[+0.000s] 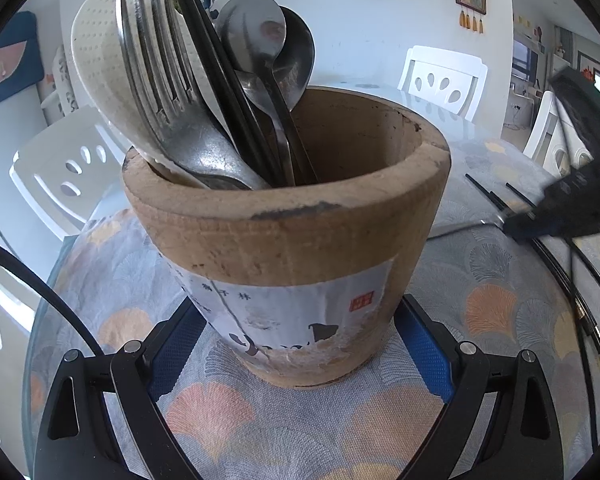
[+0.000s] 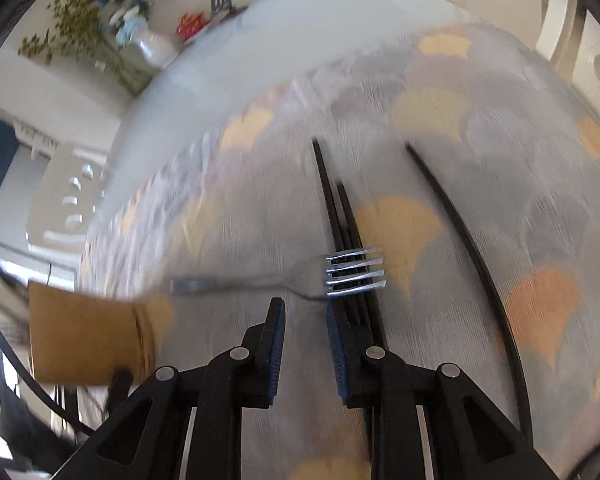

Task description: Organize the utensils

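- Left claw (image 1: pixel 300 360): clamped on wooden holder (image 1: pixel 292 248), upright on table (image 1: pixel 500 280).
- Right claw (image 2: pixel 306 320): slightly apart, empty, above fork (image 2: pixel 340 276).
- Fork: lying across chopsticks (image 2: pixel 332 208), holder at 9 o'clock.

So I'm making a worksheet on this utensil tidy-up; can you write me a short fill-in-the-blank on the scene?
1. The left claw grips a wooden ____ of utensils.
2. The fork on the tablecloth lies across black ____.
3. Nothing sits between the pads of the ____ claw.
4. The vase holds ____.

Missing words: holder; chopsticks; right; flowers
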### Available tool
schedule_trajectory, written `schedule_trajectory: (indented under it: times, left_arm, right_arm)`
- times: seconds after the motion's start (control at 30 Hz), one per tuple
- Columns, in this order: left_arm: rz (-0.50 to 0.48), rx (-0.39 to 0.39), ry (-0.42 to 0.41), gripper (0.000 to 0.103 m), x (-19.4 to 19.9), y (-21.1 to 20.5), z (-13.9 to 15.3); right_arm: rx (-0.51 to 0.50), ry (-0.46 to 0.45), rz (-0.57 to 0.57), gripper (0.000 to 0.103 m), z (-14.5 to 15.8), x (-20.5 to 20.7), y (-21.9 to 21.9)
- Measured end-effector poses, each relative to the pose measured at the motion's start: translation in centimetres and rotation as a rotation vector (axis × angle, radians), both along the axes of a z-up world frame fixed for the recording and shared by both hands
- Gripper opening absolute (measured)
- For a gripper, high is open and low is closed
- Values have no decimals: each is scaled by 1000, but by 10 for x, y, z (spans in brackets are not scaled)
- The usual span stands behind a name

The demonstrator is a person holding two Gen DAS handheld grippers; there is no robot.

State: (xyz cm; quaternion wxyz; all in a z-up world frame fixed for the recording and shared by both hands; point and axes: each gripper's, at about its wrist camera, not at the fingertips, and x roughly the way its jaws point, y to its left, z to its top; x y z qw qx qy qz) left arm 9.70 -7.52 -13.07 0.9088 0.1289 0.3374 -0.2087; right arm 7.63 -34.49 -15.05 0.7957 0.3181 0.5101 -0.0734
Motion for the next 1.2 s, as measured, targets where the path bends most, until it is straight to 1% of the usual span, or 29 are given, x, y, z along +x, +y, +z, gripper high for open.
schedule_trajectory:
  times: [0.1, 0.17, 0.23, 0.27, 0.37, 0.43, 0.5, 0.57, 0.6, 0.67, 0.7, 0.77, 0.8, 0.83, 0.9, 1.0, 1.03, 1.13, 1.2]
  left_arm:
    - [-3, -10, 3, 95, 0, 2, 1]
    - [-3, -13, 4, 95, 0, 3, 1]
    - [-3, -11, 4, 95, 0, 5, 0]
    - [-3, -10, 4, 95, 0, 5, 0]
    - [-4, -9, 3, 95, 0, 5, 0]
    - [-6, -17, 6, 95, 1, 6, 1]
    - [-9, -31, 11, 95, 3, 8, 1]
    - [-9, -35, 13, 95, 3, 9, 1]
    - [-9, -34, 12, 95, 3, 9, 1]
    - [-10, -36, 13, 95, 4, 10, 1]
    - [-10, -39, 14, 95, 4, 10, 1]
    - [-11, -43, 15, 95, 4, 11, 1]
    - [-11, -43, 14, 95, 4, 11, 1]
    - [-11, -43, 14, 95, 4, 11, 1]
    - [-11, -43, 14, 95, 4, 11, 1]
    - [-10, -44, 14, 95, 3, 11, 1]
    - [-9, -43, 15, 95, 4, 11, 1]
    - [-6, -41, 15, 95, 4, 11, 1]
    - [-6, -40, 15, 95, 5, 11, 2]
  right_arm:
    - [-12, -33, -31, 21, 0, 22, -6]
    - [7, -45, -61, 23, -2, 34, -9]
    - [32, -58, -95, 28, -2, 44, -15]
    - [33, -59, -108, 28, -2, 49, -17]
    - [-7, -56, -121, 28, -2, 69, -18]
    - [-63, -52, -115, 29, -1, 82, -14]
    - [-128, -49, -95, 29, 0, 92, -8]
    - [-213, -42, -64, 30, 1, 101, 0]
    - [-265, -38, -36, 32, 2, 106, 6]
    - [-362, -27, 13, 32, 1, 113, 17]
    - [-423, -31, 52, 31, 1, 117, 25]
    - [-489, -54, 101, 27, 0, 118, 33]
    - [-511, -64, 123, 22, 0, 118, 35]
    - [-523, -82, 153, 15, 0, 114, 37]
    - [-522, -115, 215, 13, 2, 110, 42]
    - [-465, -141, 257, 11, 4, 105, 44]
    - [-463, -141, 265, 11, 3, 102, 46]
    - [-499, -126, 301, 11, 1, 104, 54]
    - [-525, -100, 331, 11, -3, 110, 61]
